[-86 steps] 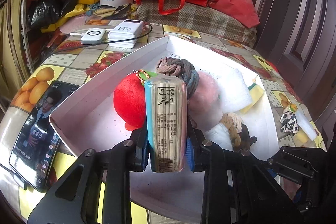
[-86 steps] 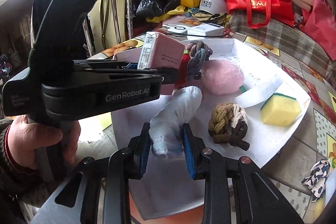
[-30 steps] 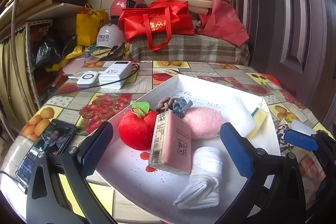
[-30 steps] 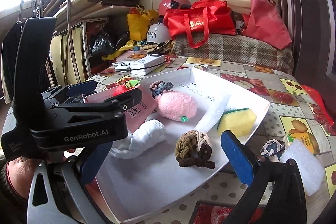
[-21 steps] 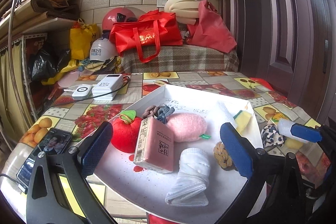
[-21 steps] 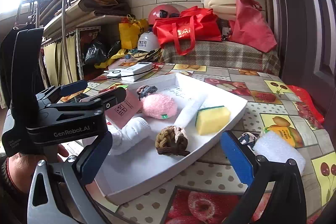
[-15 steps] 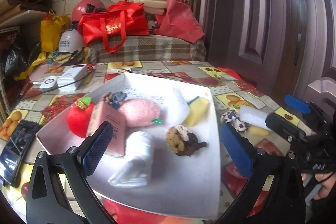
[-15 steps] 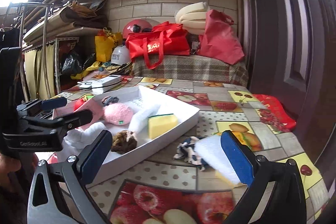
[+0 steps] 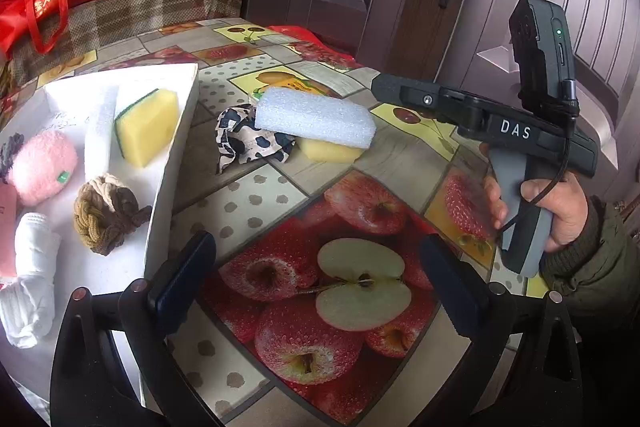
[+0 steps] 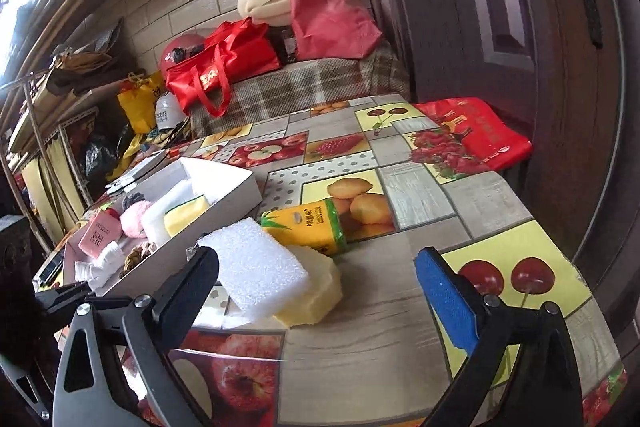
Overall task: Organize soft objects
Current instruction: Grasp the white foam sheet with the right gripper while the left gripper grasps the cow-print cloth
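1. Gaping wide and gripping nothing, the left tongs [image 9: 316,287] and right tongs [image 10: 316,283] are hovering above the worktop [image 9: 360,291].
2. Lying at twelve o'clock of the left tongs, the white foam block [image 9: 316,117] is resting on a yellow sponge [image 9: 328,151], outside the white tray [image 9: 176,155].

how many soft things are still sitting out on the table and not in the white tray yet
4: a white foam block lying on a pale yellow sponge, a cow-print cloth beside them near the white tray, and a yellow tissue pack behind them. More may lie out of view.
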`<control>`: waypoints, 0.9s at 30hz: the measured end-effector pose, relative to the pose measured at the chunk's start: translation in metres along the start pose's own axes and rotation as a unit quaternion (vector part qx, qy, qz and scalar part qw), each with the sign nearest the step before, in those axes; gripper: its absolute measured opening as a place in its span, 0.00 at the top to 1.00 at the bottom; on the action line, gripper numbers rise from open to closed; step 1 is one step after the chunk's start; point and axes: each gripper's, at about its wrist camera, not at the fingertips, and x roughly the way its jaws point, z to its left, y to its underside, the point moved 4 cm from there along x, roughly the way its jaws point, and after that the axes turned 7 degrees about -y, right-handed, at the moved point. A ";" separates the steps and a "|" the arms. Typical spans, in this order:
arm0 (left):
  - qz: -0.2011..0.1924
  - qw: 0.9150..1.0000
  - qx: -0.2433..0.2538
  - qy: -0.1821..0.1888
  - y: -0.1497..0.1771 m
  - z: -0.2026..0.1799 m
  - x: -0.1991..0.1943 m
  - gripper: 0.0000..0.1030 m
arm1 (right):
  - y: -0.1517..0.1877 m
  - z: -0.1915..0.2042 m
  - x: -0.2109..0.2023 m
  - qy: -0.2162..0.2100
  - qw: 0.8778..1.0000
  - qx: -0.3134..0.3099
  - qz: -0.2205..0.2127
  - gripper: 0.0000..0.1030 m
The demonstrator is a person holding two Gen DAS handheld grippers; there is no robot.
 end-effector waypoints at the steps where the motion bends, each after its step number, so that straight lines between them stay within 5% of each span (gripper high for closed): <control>1: 0.000 1.000 -0.001 -0.001 0.000 0.002 0.000 0.01 | 0.001 0.009 0.005 -0.009 1.000 -0.021 0.012 0.04; 8: 0.000 0.999 -0.022 -0.042 0.000 0.023 0.000 0.01 | -0.003 0.033 0.054 -0.021 0.993 -0.088 0.081 0.09; 10: -0.001 0.998 -0.027 -0.050 -0.001 0.028 0.000 0.01 | 0.002 0.036 0.067 -0.027 0.988 -0.099 0.115 0.28; 12: 0.002 0.998 -0.018 -0.059 0.000 0.025 0.002 0.00 | 0.007 0.038 0.069 -0.023 0.985 -0.114 0.130 0.34; 16: -0.014 0.996 0.016 -0.091 -0.009 0.011 0.007 0.00 | 0.007 0.034 0.037 -0.013 0.992 -0.104 0.076 0.36; 20: -0.028 0.988 0.020 -0.154 -0.032 0.012 0.028 0.02 | 0.000 -0.011 -0.003 0.002 1.000 0.009 -0.006 0.36; 24: 0.010 0.984 0.005 -0.176 -0.049 0.022 0.064 0.13 | -0.003 -0.035 -0.012 0.000 0.997 0.066 -0.028 0.36; 26: 0.024 0.983 0.004 -0.181 -0.054 0.025 0.076 0.31 | -0.003 -0.034 -0.009 -0.003 0.997 0.067 -0.024 0.35; 27: 0.030 0.982 0.006 -0.185 -0.055 0.026 0.080 0.32 | -0.004 -0.033 -0.009 -0.005 0.998 0.065 -0.024 0.35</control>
